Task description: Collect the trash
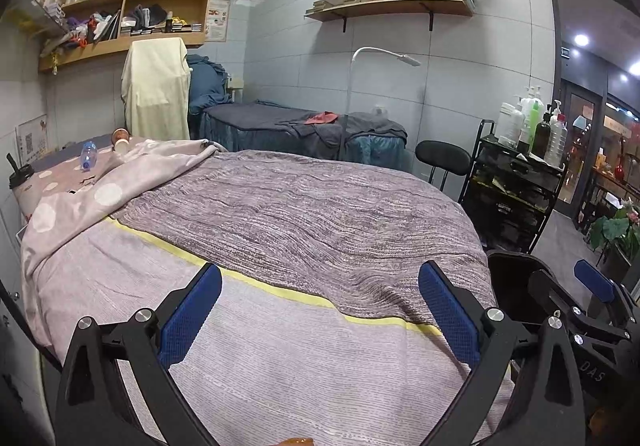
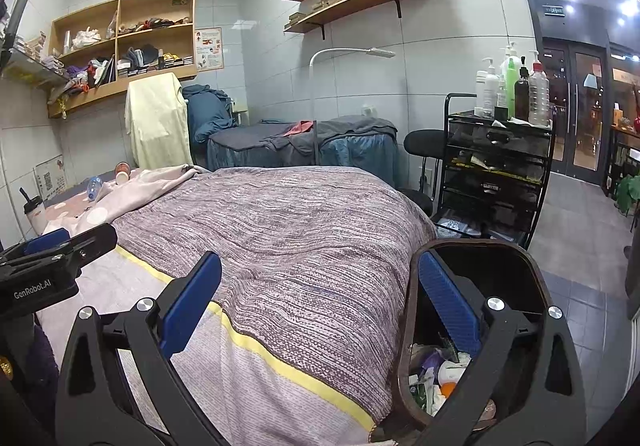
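Note:
A dark trash bin (image 2: 472, 246) stands beside the bed's near right corner and holds wrappers and scraps (image 2: 436, 378); its rim also shows in the left wrist view (image 1: 516, 258). My right gripper (image 2: 320, 310) is open and empty, one finger over the bin. My left gripper (image 1: 320, 310) is open and empty above the bed's near end. At the far end of the bed lie a clear plastic bottle (image 1: 87, 155), also seen in the right wrist view (image 2: 94, 186), a paper cup (image 1: 121, 145) and a lidded drink cup (image 1: 19, 176).
The bed (image 1: 280, 214) has a striped cover and a dotted blanket (image 1: 100, 186). A black cart (image 2: 496, 170) with bottles stands to the right, a stool (image 2: 424, 142) and floor lamp (image 2: 316, 106) beside it. A second bed (image 1: 304, 126) is behind.

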### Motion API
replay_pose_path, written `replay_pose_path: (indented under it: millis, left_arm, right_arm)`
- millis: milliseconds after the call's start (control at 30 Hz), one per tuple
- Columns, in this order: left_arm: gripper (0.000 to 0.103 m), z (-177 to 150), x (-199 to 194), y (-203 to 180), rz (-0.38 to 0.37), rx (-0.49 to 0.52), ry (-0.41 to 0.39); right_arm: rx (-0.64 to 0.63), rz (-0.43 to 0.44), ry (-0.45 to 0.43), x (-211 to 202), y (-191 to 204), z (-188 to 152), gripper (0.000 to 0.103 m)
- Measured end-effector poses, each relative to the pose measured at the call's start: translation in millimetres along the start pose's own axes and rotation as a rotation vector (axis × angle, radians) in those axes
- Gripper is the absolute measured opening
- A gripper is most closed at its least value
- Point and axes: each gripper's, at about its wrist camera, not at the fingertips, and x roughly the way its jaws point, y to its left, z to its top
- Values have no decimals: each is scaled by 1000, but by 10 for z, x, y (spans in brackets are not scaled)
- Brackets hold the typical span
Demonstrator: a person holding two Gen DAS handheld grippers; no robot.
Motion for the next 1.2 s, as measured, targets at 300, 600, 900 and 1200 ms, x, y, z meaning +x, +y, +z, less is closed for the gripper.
replay_pose_path:
  millis: [300,600,900,1200]
  left_arm:
    - [97,-5,5,-1,-1,1,2]
    - [97,-2,4,-2,0,1,2]
    - [97,-31,-10,3,11,7,-14]
    - [97,-19,14,1,14,4,-3]
  right_arm:
    - [0,1,2,4,5,-4,97]
    - [0,3,3,8,19,-16,97]
    - [2,2,7,7,32,-31,97]
    - [4,2,9,-2,31,-38,97]
